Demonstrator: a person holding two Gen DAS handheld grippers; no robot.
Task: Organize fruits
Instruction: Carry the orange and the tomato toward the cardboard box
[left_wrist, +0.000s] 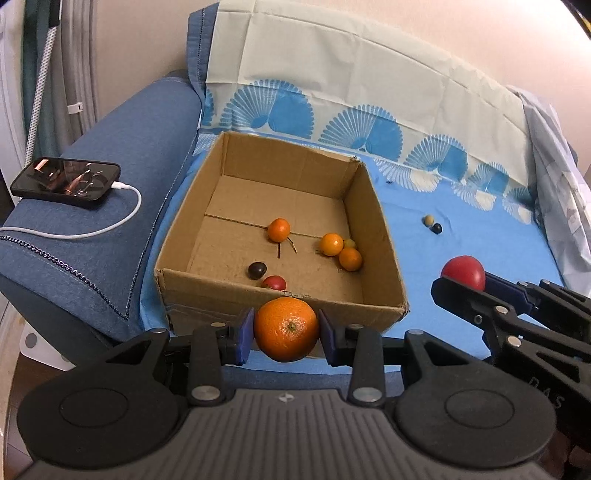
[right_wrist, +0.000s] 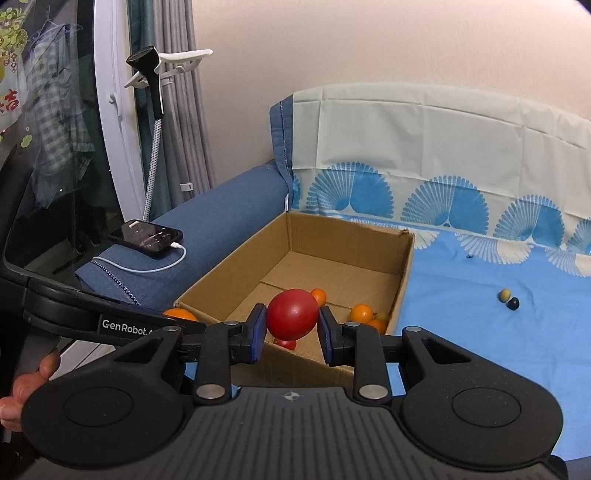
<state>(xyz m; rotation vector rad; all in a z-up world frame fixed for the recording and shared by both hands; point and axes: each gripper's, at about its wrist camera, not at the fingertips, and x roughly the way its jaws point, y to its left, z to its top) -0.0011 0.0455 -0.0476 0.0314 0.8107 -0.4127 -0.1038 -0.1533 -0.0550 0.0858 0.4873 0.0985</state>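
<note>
Left gripper (left_wrist: 286, 334) clamps a mandarin (left_wrist: 286, 329), stem scar facing the camera, just short of the cardboard box (left_wrist: 373, 221) near wall. Right gripper (right_wrist: 291, 329) clamps a smooth red tomato (right_wrist: 292, 314), long axis roughly upright; it hides part of the box floor. Inside the box: three small oranges (left_wrist: 278, 229), one dark fruit (left_wrist: 257, 270), one small red fruit (left_wrist: 274, 283) cut off by the wall, one greenish fruit half hidden. Two small fruits (left_wrist: 433, 224) lie outside on the blue sheet (left_wrist: 461, 240), type unclear.
</note>
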